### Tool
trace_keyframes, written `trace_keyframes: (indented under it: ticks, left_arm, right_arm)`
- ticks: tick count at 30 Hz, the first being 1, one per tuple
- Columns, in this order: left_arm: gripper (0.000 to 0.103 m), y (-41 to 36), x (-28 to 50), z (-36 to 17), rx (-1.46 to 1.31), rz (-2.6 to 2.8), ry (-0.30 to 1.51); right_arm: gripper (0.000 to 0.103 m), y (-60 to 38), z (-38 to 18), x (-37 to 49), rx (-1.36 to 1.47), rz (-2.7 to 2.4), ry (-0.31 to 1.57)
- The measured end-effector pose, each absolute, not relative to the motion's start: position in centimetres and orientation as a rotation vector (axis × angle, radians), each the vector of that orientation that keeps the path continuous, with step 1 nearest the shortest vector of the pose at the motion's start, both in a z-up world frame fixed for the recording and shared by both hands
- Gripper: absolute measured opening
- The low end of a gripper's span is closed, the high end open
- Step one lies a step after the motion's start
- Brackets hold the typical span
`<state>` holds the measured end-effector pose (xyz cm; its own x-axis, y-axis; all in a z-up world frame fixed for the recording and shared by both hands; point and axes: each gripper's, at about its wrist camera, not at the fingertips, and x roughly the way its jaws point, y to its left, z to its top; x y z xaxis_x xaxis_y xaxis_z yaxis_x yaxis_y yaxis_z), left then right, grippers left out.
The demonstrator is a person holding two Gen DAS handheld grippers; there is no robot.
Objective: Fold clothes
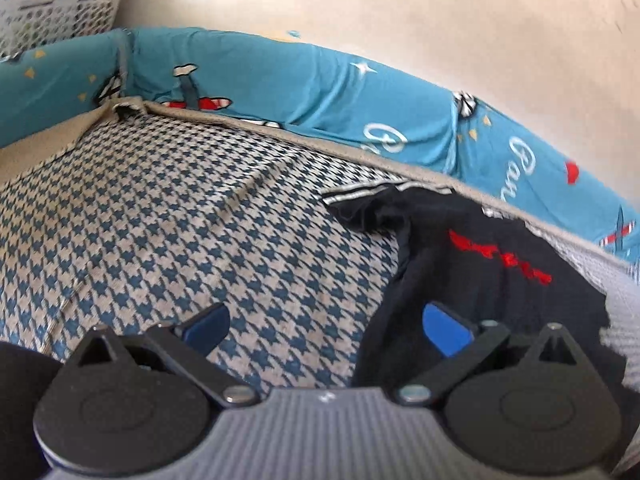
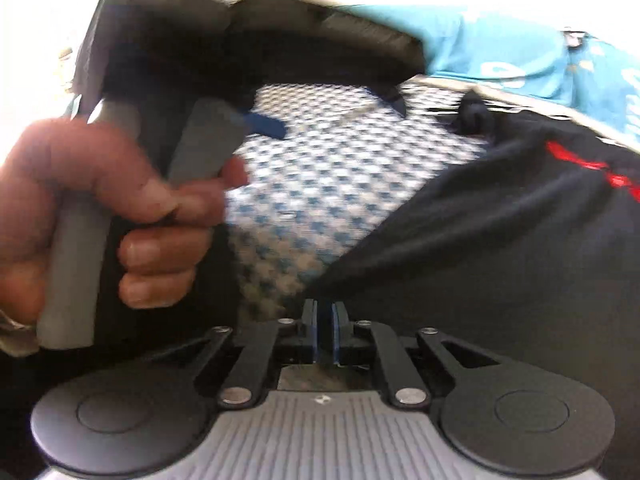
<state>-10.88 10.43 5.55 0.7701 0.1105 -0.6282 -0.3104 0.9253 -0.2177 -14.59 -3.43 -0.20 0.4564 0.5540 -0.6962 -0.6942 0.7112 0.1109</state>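
The right hand-held gripper [image 2: 326,320] has its jaws together, clamped on an edge of the black garment [image 2: 500,240], which pulls taut from the pinch. The left hand-held gripper [image 1: 324,326] hangs with jaws apart, one finger over the same garment's edge. The garment lies rumpled on the houndstooth bed cover [image 1: 160,220]. It looks like a spreading or folding pull; next, the left needs its own grip.
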Motion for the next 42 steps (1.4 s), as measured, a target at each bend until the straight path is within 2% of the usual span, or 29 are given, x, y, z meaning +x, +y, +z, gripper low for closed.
trace_keyframes:
  ticks: [16,19,21,24,31,32,33,35,42]
  left_arm:
    - [0.103,3.1,-9.5,1.6,-0.17,0.041,0.802]
    - [0.103,2.1,-9.2,1.1,-0.143,0.024,0.816]
    - [0.103,1.6,-9.1,0.7,-0.134,0.012,0.826]
    - [0.103,0.9,-9.0,0.4,-0.111,-0.003,0.834]
    - [0.103,0.5,-9.1,0.2,-0.088,-0.017,0.833]
    - [0.103,0.5,-9.1,0.2,-0.089,-0.017,0.832]
    - [0.103,0.6,-9.1,0.2,-0.09,-0.017,0.832]
    - [0.103,0.5,-9.1,0.2,-0.087,-0.017,0.833]
    - [0.103,0.6,-9.2,0.2,-0.087,-0.024,0.833]
  right_arm:
    - [0.011,-21.6,3.8,-13.1,0.14,0.071,0.704]
    - [0.02,-24.5,4.4,-13.4,0.151,-0.091,0.662]
    - [0.031,-26.0,4.8,-13.6,0.175,-0.176,0.638]
    - [0.033,-27.4,4.7,-13.0,0.235,-0.217,0.64]
    - [0.033,-26.9,3.6,-11.4,0.222,-0.218,0.6]
    - [0.029,-26.8,3.5,-11.1,0.22,-0.21,0.594]
    - [0.018,-26.7,3.3,-10.8,0.218,-0.202,0.588]
    - [0.011,-26.5,3.0,-10.2,0.214,-0.187,0.576]
    - [0.013,-23.1,2.4,-8.8,0.106,0.072,0.603]
